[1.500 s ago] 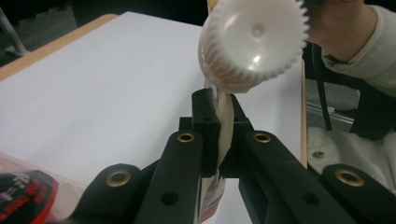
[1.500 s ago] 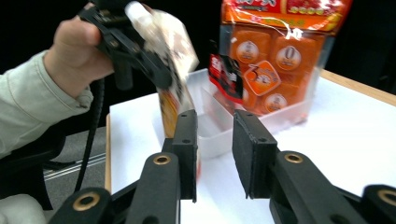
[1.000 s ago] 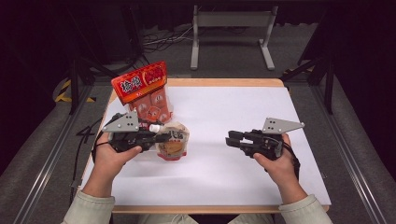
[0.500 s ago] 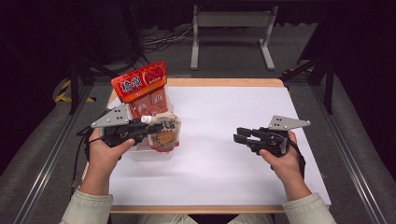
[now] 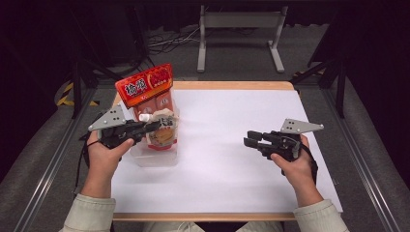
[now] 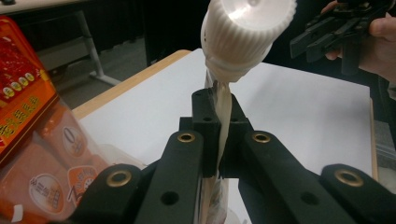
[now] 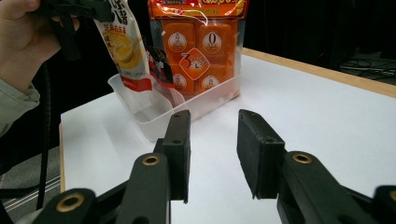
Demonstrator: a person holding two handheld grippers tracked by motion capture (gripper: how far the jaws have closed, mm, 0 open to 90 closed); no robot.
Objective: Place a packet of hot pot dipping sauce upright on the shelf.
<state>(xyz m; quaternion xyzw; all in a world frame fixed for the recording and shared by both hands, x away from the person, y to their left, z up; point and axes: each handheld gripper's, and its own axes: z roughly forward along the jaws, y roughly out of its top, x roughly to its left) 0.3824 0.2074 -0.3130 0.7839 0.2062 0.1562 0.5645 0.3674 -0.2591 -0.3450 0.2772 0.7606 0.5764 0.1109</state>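
The left hand-held gripper [image 5: 153, 126] grips the spouted pouch [image 5: 162, 133] just below its cap, hanging over the clear bin [image 5: 145, 157] beside the orange pack [image 5: 147, 92], not yet lowered in, while the right hand-held gripper [image 5: 249, 138] waits released above the counter [image 5: 232, 159].

An orange multipack of snacks [image 5: 145, 87] stands upright in a clear plastic tub [image 5: 154, 159] at the near-left of a white-topped table [image 5: 232, 145].

The pack's red header card carries white lettering, and its clear lower part shows rows of small orange sachets. The tabletop's wooden edge [image 5: 232, 85] shows along the far side. On the grey floor beyond stand a pale metal frame [image 5: 239, 21] and loose cables [image 5: 164, 41]. Yellow-and-black hazard tape [image 5: 65, 94] lies off the left corner, and an aluminium rail [image 5: 48, 164] runs along the table's left side.
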